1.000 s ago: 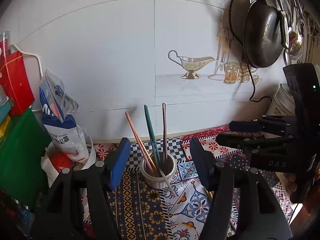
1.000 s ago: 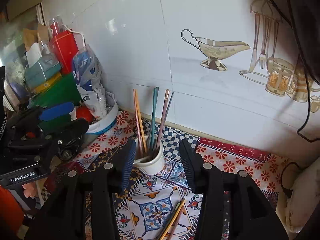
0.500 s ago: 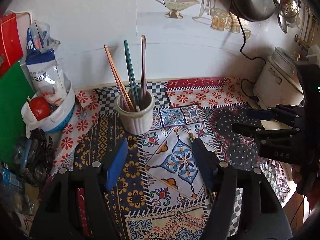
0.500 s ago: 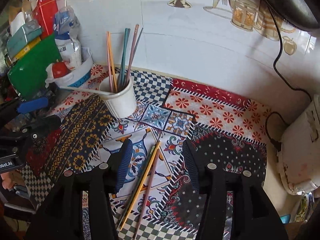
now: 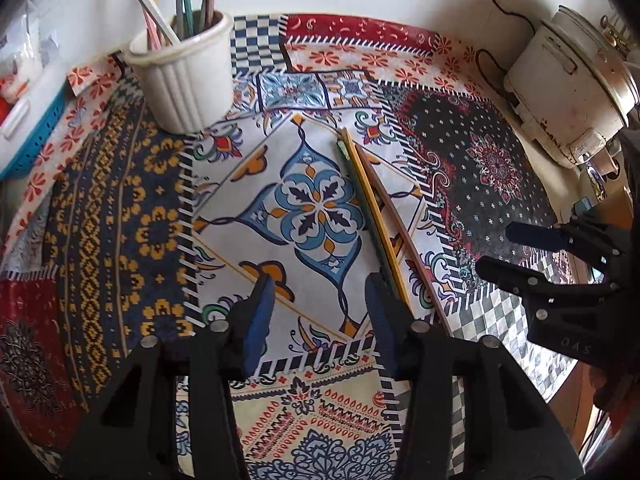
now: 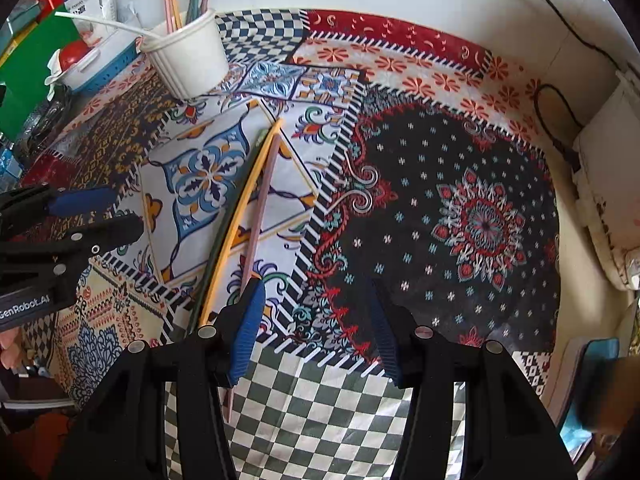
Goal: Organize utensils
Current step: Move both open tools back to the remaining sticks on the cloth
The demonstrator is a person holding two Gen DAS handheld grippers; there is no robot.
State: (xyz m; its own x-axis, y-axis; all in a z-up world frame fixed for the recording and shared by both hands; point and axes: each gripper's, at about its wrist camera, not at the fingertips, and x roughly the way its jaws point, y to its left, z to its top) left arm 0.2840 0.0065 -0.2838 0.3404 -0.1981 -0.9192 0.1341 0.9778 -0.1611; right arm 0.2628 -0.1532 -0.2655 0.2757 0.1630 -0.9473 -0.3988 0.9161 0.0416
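- Two grippers hang over a patchwork-patterned tablecloth (image 5: 120,208), both pointing steeply down at it.
- The left gripper (image 5: 318,320) has its jaws closing with nothing but cloth between the blue pads; the near ends of the chopsticks pass just beside and under its right finger (image 5: 380,320).
- The right gripper (image 6: 316,332) has its jaws parted and gripping nothing; its left finger (image 6: 246,332) sits over the near end of the pink chopstick (image 6: 260,204), though whether it touches is unclear.
- Three loose chopsticks lie flat on the cloth, close together and nearly parallel: a dark green chopstick (image 5: 368,220), a yellow chopstick (image 5: 376,216) and the pink one.
- Their long axes run from the grippers away toward the cup, and they fan slightly apart at the near end.
- To the right of them the dark floral patch of cloth (image 6: 460,208) lies bare, with open room out to the counter's right side.
- Farther back a white ribbed cup (image 5: 188,80) stands upright on the cloth, apart from the chopsticks' far tips.
- The cup holds several upright sticks in orange, green and pink, plus a white handle (image 6: 104,24) leaning out over the rim to the left.
- Left of the cup sits a white tub with a blue perforated band (image 6: 108,68); a red round object (image 6: 74,54) rests in it.
- At the far right stands a worn white rice cooker (image 5: 568,84), its black cord (image 5: 486,4) running up the wall.
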